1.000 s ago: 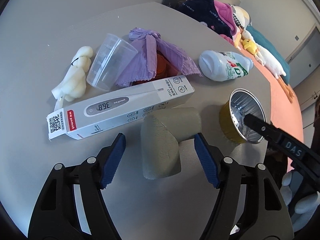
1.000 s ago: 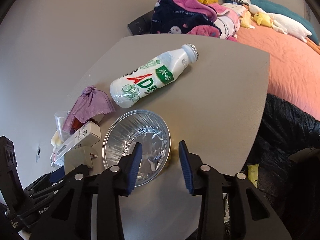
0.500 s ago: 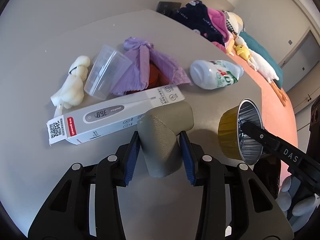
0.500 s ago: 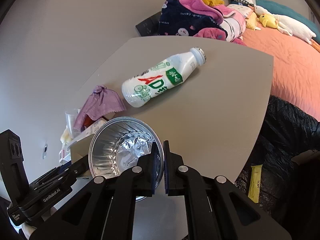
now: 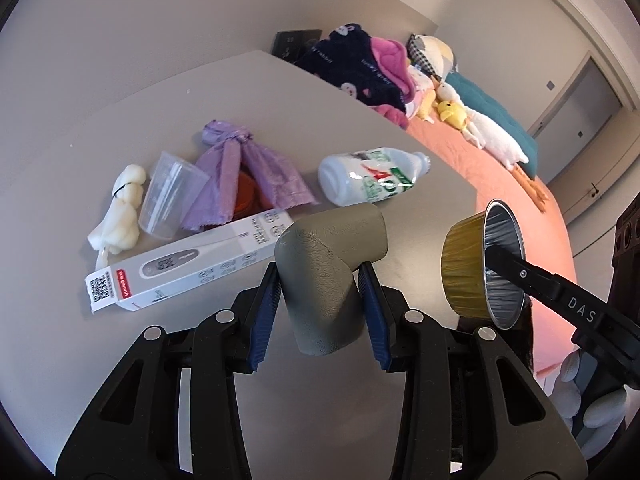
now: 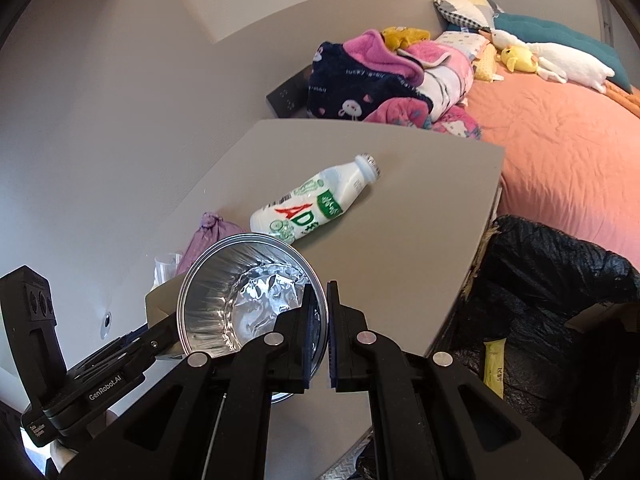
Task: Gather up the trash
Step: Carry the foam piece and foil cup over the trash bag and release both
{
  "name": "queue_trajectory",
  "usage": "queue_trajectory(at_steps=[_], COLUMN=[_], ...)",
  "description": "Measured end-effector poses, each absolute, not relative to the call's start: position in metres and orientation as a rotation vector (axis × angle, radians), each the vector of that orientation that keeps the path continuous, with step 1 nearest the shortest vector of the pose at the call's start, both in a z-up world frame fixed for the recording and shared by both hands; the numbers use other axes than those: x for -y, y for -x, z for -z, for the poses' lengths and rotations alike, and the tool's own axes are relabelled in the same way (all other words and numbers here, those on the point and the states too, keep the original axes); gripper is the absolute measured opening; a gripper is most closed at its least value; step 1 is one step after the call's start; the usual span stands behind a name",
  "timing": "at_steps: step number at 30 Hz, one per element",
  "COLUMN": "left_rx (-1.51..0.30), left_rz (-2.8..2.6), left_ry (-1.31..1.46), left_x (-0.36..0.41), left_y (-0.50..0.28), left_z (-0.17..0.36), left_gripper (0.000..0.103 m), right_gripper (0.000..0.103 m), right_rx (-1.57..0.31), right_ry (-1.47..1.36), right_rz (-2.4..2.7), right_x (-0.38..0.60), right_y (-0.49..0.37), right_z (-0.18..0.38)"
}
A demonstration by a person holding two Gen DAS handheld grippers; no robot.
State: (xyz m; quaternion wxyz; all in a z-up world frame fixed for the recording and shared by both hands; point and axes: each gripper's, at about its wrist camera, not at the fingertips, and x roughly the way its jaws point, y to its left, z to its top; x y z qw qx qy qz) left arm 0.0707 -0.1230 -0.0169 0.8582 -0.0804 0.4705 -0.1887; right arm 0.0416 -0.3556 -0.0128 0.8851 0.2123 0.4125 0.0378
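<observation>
Clutter is lying along the grey table (image 5: 304,120); the left gripper (image 5: 320,304) is pinching a grey foam corner piece (image 5: 324,280), the right gripper (image 6: 319,336) is clamping a foil cup's (image 6: 240,292) rim, and an orange bed (image 6: 560,152) is sitting beyond.

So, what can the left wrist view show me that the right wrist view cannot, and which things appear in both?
Only the left wrist view shows the thermometer box, the white knotted wad and the left gripper shut on the grey elbow-shaped piece.

Only the right wrist view shows the black trash bag with a yellow packet inside.

Both show the white bottle, the purple bag, the table and the foil cup pinched at its rim by the right gripper.
</observation>
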Motion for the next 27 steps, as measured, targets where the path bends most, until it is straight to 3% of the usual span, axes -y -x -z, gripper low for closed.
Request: queue_trajectory(at_steps=[27], left_rx=[-0.958], left_rz=[0.669], left_ry=[0.04], left_x=[0.23], left_y=[-0.051], left_z=[-0.01], left_gripper=[0.04], right_gripper=[0.007], right_rx=[-0.749], right_ry=[-0.506], right_rz=[0.127], right_x=[0.438], right_y=[0.03], right_z=[-0.012])
